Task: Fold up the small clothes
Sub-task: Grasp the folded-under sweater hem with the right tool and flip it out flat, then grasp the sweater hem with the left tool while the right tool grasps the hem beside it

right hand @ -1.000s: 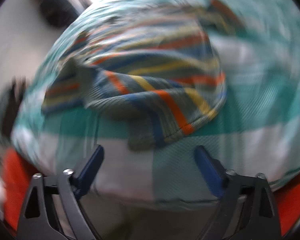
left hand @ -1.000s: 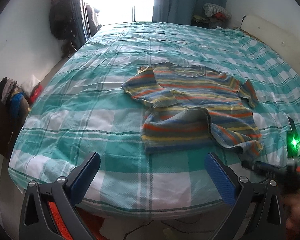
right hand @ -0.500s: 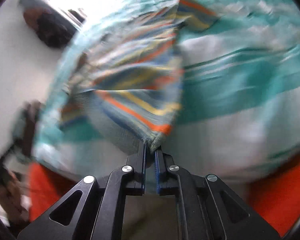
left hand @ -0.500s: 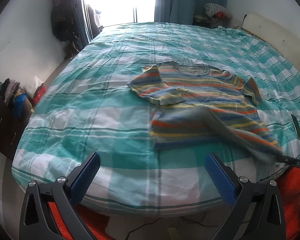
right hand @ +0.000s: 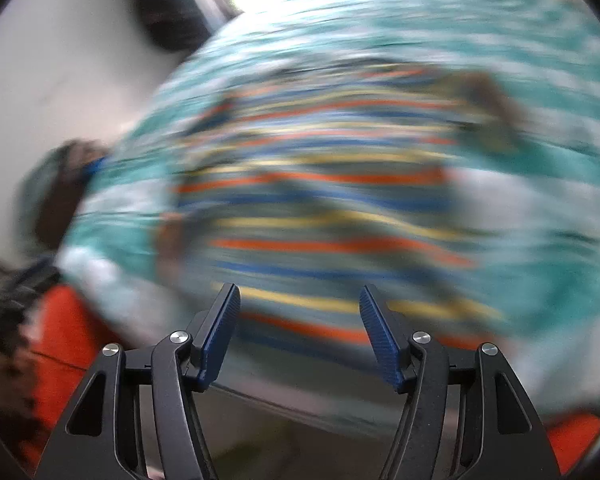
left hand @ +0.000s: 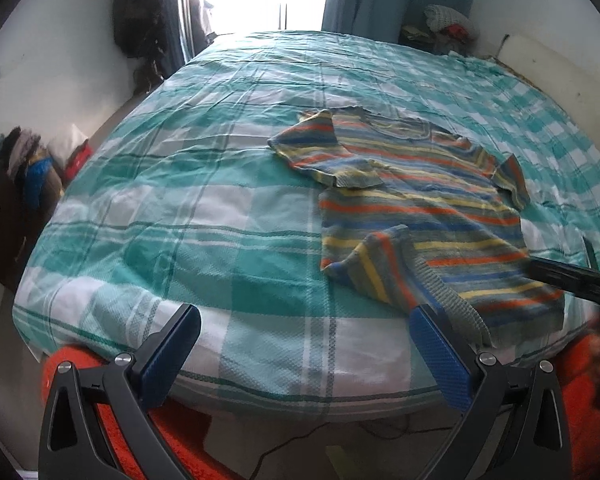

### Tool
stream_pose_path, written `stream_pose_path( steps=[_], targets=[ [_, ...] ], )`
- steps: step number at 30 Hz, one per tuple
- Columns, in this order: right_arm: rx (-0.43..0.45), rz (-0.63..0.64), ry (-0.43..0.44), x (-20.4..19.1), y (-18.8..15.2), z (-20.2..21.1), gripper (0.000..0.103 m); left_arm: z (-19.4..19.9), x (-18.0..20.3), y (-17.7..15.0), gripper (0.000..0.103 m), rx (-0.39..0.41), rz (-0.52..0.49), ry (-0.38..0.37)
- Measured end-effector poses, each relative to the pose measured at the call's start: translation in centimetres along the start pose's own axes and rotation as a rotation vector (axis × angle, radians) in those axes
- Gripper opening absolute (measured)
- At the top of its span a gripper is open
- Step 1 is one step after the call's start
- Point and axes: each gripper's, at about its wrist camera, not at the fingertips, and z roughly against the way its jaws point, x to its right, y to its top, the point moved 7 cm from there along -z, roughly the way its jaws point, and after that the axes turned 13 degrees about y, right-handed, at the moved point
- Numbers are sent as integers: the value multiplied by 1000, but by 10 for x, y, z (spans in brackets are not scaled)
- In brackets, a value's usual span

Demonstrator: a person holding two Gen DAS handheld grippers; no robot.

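So far: striped shirt [left hand: 416, 208] spread near the bed's [left hand: 220, 168] front right corner, hem corner flipped, unfolded. Left gripper [left hand: 306, 354] spread, empty; right gripper [right hand: 300, 330] spread, empty. Folding remains.

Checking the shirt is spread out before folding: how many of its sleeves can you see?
2. On the striped shirt, the left sleeve lies on the bed sheet toward the window; the right sleeve lies at the opposite shoulder, partly bunched.
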Motion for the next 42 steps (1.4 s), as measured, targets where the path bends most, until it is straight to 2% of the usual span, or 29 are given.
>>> stream_pose_path(
  steps=[2,4,6,8,10,12,14,15,17,19,20,21,22,24,27,28,29,31,33,35,37,38,39,40,41,42],
  targets=[
    [-10,-34,31,0,17,-49,59,6,-5,0,102,17,8,9],
    [-44,-106,66,8,15,-86,48,13,-13,0,103,39,14,29],
    [-132,-87,194,-23,-1,-110,45,17,-25,-2,103,50,24,50],
    [-257,55,376,-77,-34,-110,45,19,-39,-5,103,58,40,68],
    [-419,209,535,-131,-90,-84,42,17,-50,-9,103,58,57,71],
    [-461,260,557,-142,-117,-60,42,12,-52,-10,103,51,63,57],
    [-437,239,520,-128,-128,-31,47,4,-47,-10,102,29,51,37],
    [-372,199,447,-105,-124,-11,56,-1,-39,-9,103,21,37,17],
    [-251,111,336,-65,-107,15,60,-15,-18,-8,103,0,4,-49],
    [-73,-37,174,0,-91,61,63,-34,-4,-10,103,-67,3,-93],
    [-12,-82,103,24,-88,79,64,-46,5,-13,102,-118,3,-124],
    [40,-140,-19,61,-88,101,66,-62,14,-19,102,-174,0,-149],
    [56,-168,-98,84,-90,112,66,-73,20,-24,101,-218,-4,-150],
    [52,-182,-167,112,-91,118,66,-90,30,-37,100,-280,-25,-144],
    [-1,-142,-161,121,-94,95,66,-99,47,-55,97,-326,-78,-152],
    [-14,-122,-169,125,-94,87,64,-100,51,-57,97,-323,-95,-154],
    [-29,-129,-164,131,-96,81,59,-97,56,-58,97,-311,-118,-153],
    [-26,-184,-102,136,-101,82,38,-95,63,-59,93,-305,-150,-155],
    [-1,-176,-91,130,-99,92,37,-92,63,-61,93,-321,-136,-183],
    [8,-154,-135,128,-98,94,37,-91,59,-61,95,-331,-100,-203],
    [20,-143,-141,127,-96,93,45,-94,54,-61,94,-331,-51,-209],
    [17,-147,-133,127,-97,93,45,-95,54,-61,93,-332,-36,-209],
    [10,-151,-134,129,-98,90,43,-96,52,-61,90,-336,-41,-195],
    [0,-160,-136,131,-99,87,40,-96,51,-62,74,-332,-52,-179],
    [-11,-174,-126,132,-100,83,37,-95,51,-62,62,-328,-67,-163],
    [-22,-187,-119,133,-101,79,20,-93,51,-64,37,-338,-90,-154]
  ],
)
